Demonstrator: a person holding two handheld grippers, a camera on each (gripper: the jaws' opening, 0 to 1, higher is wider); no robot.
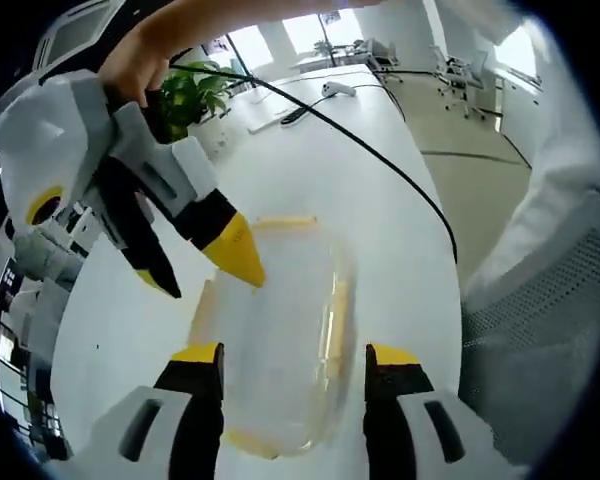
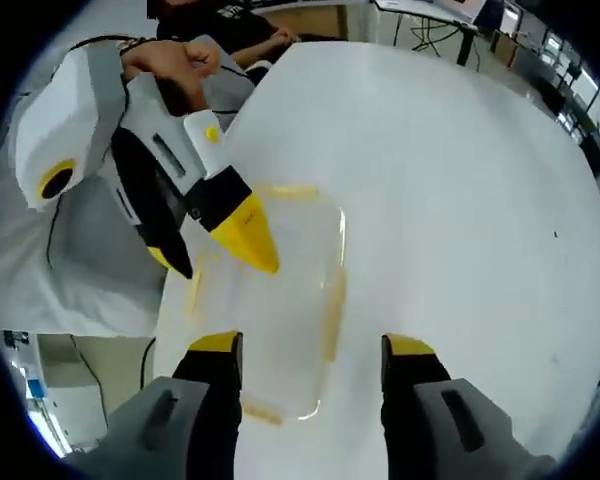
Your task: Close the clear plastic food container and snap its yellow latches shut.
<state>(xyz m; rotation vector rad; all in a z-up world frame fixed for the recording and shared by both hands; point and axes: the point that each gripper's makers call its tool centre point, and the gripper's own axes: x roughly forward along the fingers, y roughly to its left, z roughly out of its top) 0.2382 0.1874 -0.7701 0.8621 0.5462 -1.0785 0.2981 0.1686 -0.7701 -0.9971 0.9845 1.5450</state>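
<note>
A clear plastic food container (image 1: 275, 330) (image 2: 270, 300) lies flat on the white table (image 1: 380, 220) (image 2: 460, 200), its lid resting on it. Yellow latches show on its sides: a far one (image 1: 285, 222) (image 2: 290, 190) and a long right one (image 1: 335, 320) (image 2: 332, 310). I cannot tell whether they are snapped down. My left gripper (image 1: 295, 358) hovers open just above the container's near half. My right gripper (image 2: 312, 350) stands open the same way from the opposite side. Each gripper also shows in the other's view, at the upper left (image 1: 198, 268) (image 2: 212, 252), open, one yellow tip over the container's edge.
A black cable (image 1: 380, 160) runs across the table behind the container. A potted plant (image 1: 195, 95) and small items (image 1: 335, 90) sit at the far end, office chairs (image 1: 460, 70) beyond. The person's white clothing (image 1: 540, 300) (image 2: 80, 280) is close by the table edge.
</note>
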